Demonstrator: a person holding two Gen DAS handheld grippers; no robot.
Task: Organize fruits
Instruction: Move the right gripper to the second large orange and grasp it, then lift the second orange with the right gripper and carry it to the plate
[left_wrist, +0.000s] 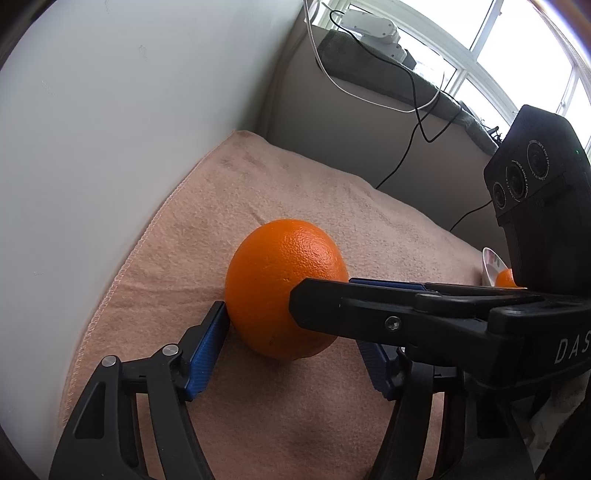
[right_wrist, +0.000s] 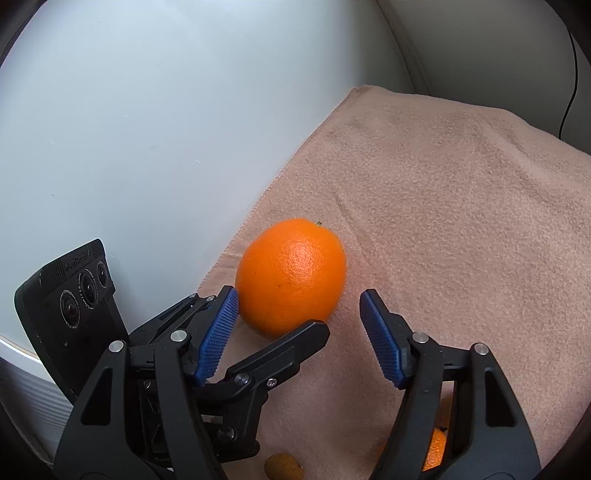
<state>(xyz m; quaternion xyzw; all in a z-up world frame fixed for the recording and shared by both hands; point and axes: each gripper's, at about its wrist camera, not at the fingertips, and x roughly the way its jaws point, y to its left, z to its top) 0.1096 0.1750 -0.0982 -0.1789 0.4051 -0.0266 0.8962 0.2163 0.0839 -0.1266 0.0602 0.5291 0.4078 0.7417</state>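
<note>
We see the orange (left_wrist: 284, 288) on the pink towel (left_wrist: 325, 192) between our left gripper's (left_wrist: 295, 354) spread fingers. Our right gripper (right_wrist: 299, 334) also stands apart, near it.

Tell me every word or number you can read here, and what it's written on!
"DAS": white letters on the black body of the right gripper, cut off at the picture's edge.
Ring lettering around the lenses of the right camera block: too small to read.
Embossed word atop the left camera block: too blurred to read.
Nothing on the orange.
</note>
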